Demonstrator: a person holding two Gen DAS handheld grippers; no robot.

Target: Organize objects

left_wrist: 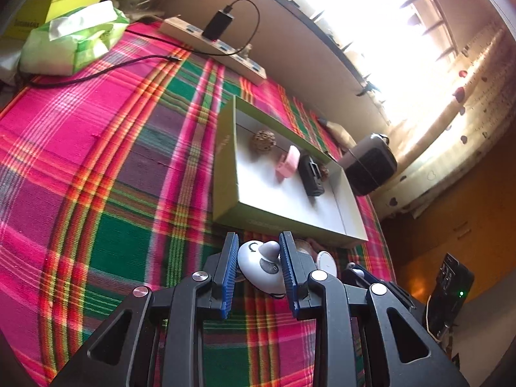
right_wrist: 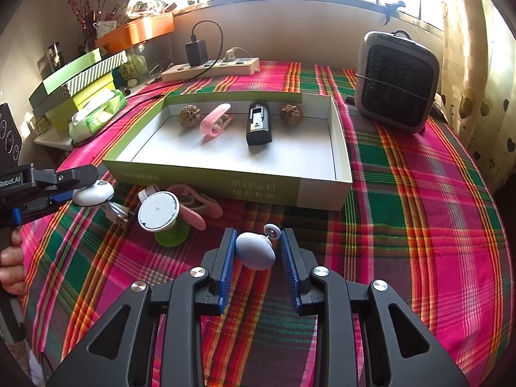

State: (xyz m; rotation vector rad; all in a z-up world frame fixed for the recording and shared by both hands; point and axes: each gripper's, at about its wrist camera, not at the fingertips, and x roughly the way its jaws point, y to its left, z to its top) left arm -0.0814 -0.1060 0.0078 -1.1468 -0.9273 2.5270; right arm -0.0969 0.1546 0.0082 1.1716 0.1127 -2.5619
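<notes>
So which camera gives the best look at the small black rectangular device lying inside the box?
The right wrist view: the small black rectangular device lies unobstructed in the shallow green-sided cardboard box, its top face and metal clip showing. The left wrist view shows it smaller, at an oblique angle, with little surface detail.

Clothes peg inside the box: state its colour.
Pink; the clothes peg shows best in the right wrist view, lying in the box.

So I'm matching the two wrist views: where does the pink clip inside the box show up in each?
Left wrist: pink clip right of centre, between a walnut and the black device.
Right wrist: pink clip upper centre, left of the device.
Shared landmark: the green box.
</notes>
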